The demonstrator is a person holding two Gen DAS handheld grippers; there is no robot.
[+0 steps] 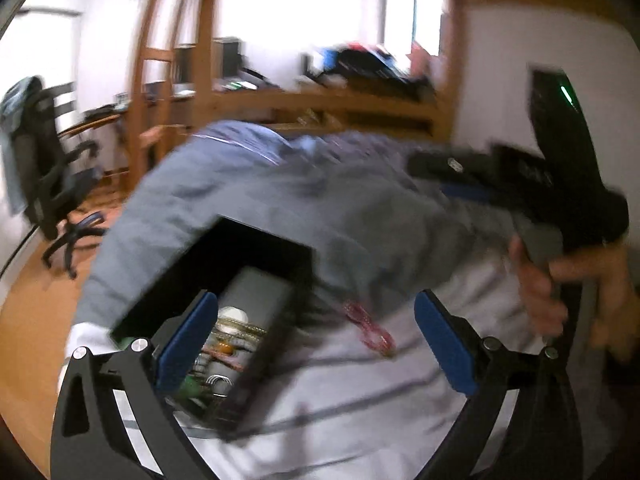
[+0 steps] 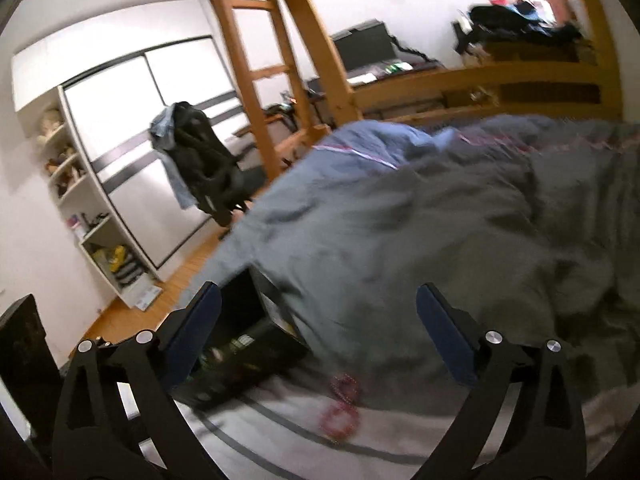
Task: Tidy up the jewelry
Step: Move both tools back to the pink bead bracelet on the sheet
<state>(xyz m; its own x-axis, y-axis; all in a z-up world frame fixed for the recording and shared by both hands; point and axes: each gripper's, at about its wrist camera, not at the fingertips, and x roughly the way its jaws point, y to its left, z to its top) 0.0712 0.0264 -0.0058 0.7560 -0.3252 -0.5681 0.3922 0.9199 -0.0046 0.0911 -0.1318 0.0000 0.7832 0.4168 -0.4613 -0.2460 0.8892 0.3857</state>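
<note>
The left gripper (image 1: pixel 316 340) hangs with its blue pads spread wide and nothing between them, above a bed (image 1: pixel 360 420) covered by a pale striped sheet. Just behind its left finger sits an open black jewelry box (image 1: pixel 240 320) with its lid raised; inside, though blurred, lie a gold chain (image 1: pixel 240 327), a white round piece, an orange bead and some silver rings. A red bracelet (image 1: pixel 370 326) lies on the sheet between the two fingers, just beside the box and outside it. The right gripper (image 2: pixel 318 340) is likewise wide open and holds nothing; the same bracelet (image 2: pixel 342 406) lies below and between its fingers, the box (image 2: pixel 244 356) by its left finger. A rumpled grey duvet (image 2: pixel 440 220) lies beyond.
</note>
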